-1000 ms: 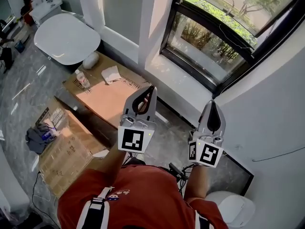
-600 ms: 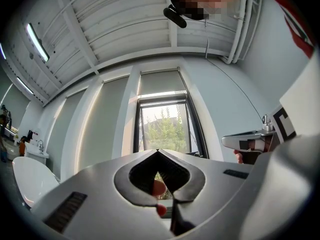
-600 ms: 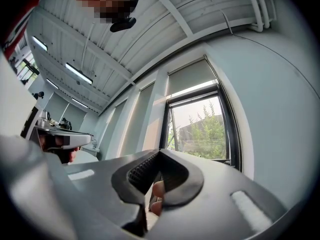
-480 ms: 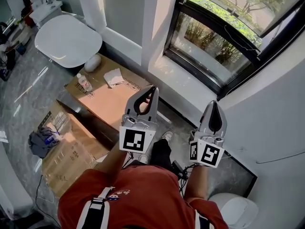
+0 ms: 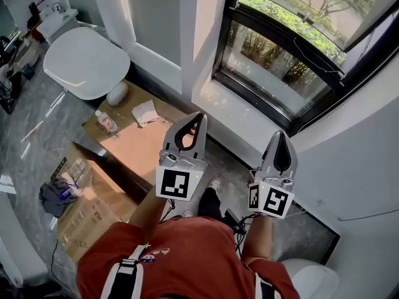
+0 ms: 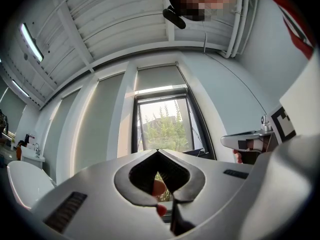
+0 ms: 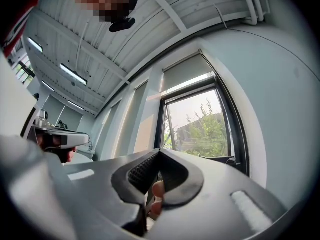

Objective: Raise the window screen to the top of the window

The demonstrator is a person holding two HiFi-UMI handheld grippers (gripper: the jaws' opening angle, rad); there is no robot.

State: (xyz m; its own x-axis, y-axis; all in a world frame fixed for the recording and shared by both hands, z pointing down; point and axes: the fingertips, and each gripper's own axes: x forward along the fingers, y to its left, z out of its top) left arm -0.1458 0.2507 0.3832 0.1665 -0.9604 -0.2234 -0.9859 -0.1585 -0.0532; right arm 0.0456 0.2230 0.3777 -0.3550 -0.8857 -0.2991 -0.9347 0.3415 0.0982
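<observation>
Left gripper: my jaws are pressed together tip to tip with nothing between them; the tongs point toward the window from below its left half
Right gripper: jaws likewise drawn together and empty; in the head view the tips lie just below the window's lower right corner
Window screen: a grey blind over the upper part of the window recess, its lower edge just above the top of the window's black frame; neither of my tongs touches it
Window: black-framed, with green trees showing through the glass
Sill: white ledge directly under the window, sunlit; my tongs are apart from it
Cardboard box: on the floor to the left of the window, below sill level; a bottle and a crumpled white cloth lie on top
White table: round-cornered, further left of the window, beyond the box
</observation>
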